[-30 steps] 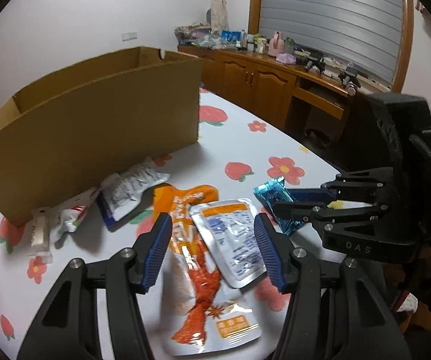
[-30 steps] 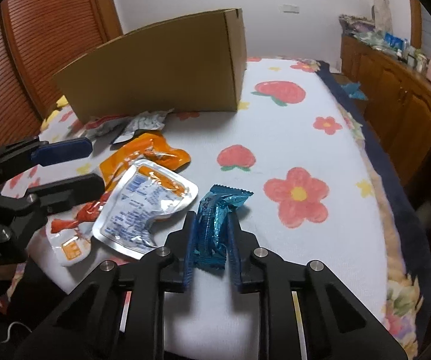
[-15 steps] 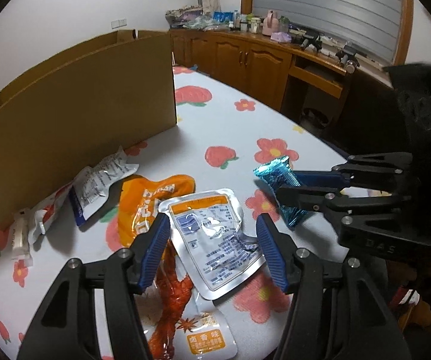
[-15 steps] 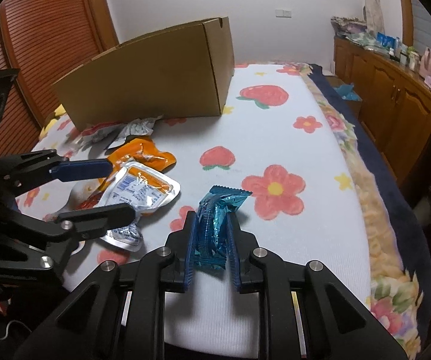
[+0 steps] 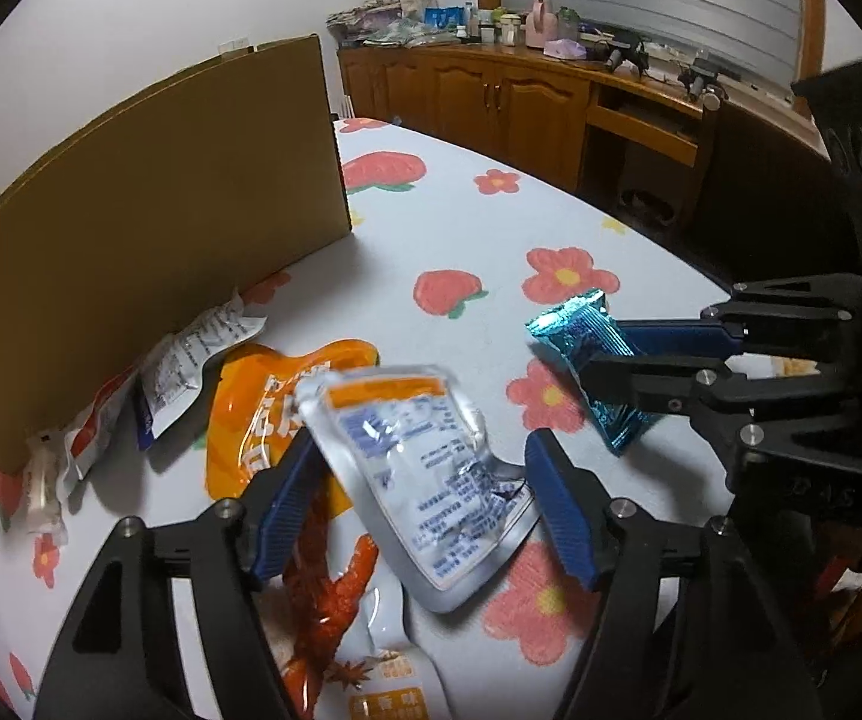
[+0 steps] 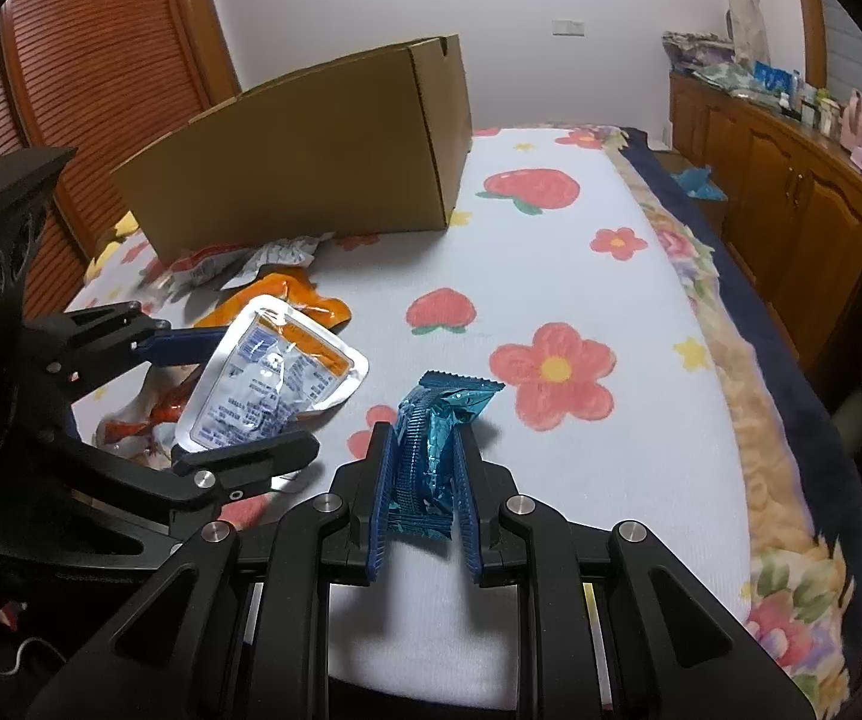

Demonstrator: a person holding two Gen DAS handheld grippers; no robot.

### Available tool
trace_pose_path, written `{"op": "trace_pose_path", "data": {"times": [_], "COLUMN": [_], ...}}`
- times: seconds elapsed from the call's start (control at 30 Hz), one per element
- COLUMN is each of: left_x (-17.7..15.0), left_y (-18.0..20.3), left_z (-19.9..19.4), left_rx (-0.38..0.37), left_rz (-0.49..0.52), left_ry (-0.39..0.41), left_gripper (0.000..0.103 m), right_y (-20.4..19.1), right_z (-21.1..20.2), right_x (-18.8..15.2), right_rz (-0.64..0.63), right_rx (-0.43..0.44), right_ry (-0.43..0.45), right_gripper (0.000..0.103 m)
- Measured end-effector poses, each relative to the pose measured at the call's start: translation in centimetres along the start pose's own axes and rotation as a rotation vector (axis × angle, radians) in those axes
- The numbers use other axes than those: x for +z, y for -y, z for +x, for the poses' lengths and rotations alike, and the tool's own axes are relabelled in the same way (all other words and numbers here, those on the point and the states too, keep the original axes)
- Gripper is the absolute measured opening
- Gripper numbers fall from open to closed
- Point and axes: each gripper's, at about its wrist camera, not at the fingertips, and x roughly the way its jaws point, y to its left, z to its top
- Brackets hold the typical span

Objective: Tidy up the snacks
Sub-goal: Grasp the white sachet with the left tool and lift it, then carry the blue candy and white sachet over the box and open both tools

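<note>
My right gripper [image 6: 425, 468] is shut on a blue foil snack pack [image 6: 436, 426] and holds it above the flowered tabletop; the pack also shows in the left wrist view [image 5: 592, 360]. My left gripper [image 5: 419, 492] has its blue pads against the two sides of a silver pouch with an orange band [image 5: 425, 456], lifted and tilted off the table; it also shows in the right wrist view [image 6: 275, 384]. An orange pouch [image 5: 257, 402] lies under it. A cardboard box [image 5: 149, 228] stands behind.
White and red wrappers [image 5: 191, 354] lie along the foot of the box. A crayfish-print pack [image 5: 335, 600] lies below my left gripper. The table edge [image 6: 790, 420] runs at the right, with wooden cabinets [image 5: 520, 102] beyond.
My left gripper has closed on the silver pouch and raised it off the orange pouch. My right gripper has lifted the blue pack and drawn back a little.
</note>
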Motion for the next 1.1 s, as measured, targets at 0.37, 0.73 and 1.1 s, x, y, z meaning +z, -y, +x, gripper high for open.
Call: {"op": "trace_pose_path", "data": {"times": [0.37, 0.73, 1.1], "left_x": [-0.6, -0.8, -0.9], "left_y": [0.0, -2.3, -3.3], "left_z": [-1.2, -3.5, -4.3], "left_rx": [0.007, -0.039, -0.046], "left_rz": [0.014, -0.073, -0.108], "left_ry": [0.060, 0.130, 0.163], "left_gripper": [0.025, 0.018, 0.017], "right_y": [0.3, -0.4, -1.1], "right_z": [-0.3, 0.2, 1.1], "right_x": [0.0, -0.1, 0.1], "right_rz": [0.001, -0.010, -0.024], "right_rx": [-0.002, 0.004, 0.013], "right_ry": [0.000, -0.005, -0.016], "right_gripper": [0.018, 0.018, 0.018]}}
